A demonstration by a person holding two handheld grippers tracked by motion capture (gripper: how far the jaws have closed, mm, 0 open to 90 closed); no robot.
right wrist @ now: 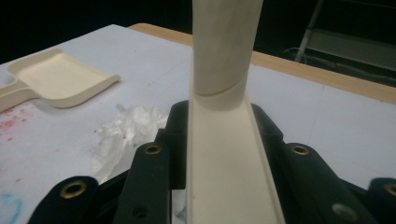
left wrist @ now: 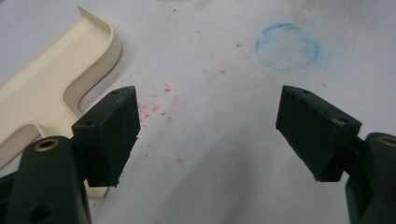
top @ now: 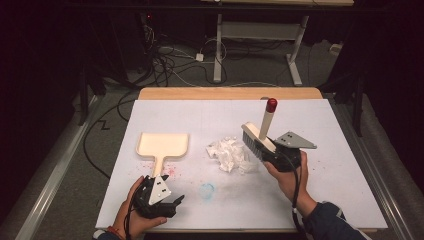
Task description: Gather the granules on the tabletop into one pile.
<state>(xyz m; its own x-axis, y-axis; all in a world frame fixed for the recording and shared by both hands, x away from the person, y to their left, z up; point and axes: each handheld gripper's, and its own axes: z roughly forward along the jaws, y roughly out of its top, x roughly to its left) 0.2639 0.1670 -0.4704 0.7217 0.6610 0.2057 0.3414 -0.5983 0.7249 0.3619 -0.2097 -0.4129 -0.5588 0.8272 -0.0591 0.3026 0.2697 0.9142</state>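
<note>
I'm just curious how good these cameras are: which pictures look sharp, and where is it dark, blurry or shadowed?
High view: white table evenly lit, the surroundings nearly black, detail soft. Left gripper view: jaw pads fairly sharp, a soft shadow on the table between them, blue ring stain slightly hazy. Right gripper view: brush close up and blurred, dustpan and crumpled paper clearer, background dark.

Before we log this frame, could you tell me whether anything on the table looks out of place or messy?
Yes. Crumpled white paper lies loose mid-table, not in the dustpan. The white table cover is stained: red specks near the dustpan's handle and a smudged blue ring.
</note>
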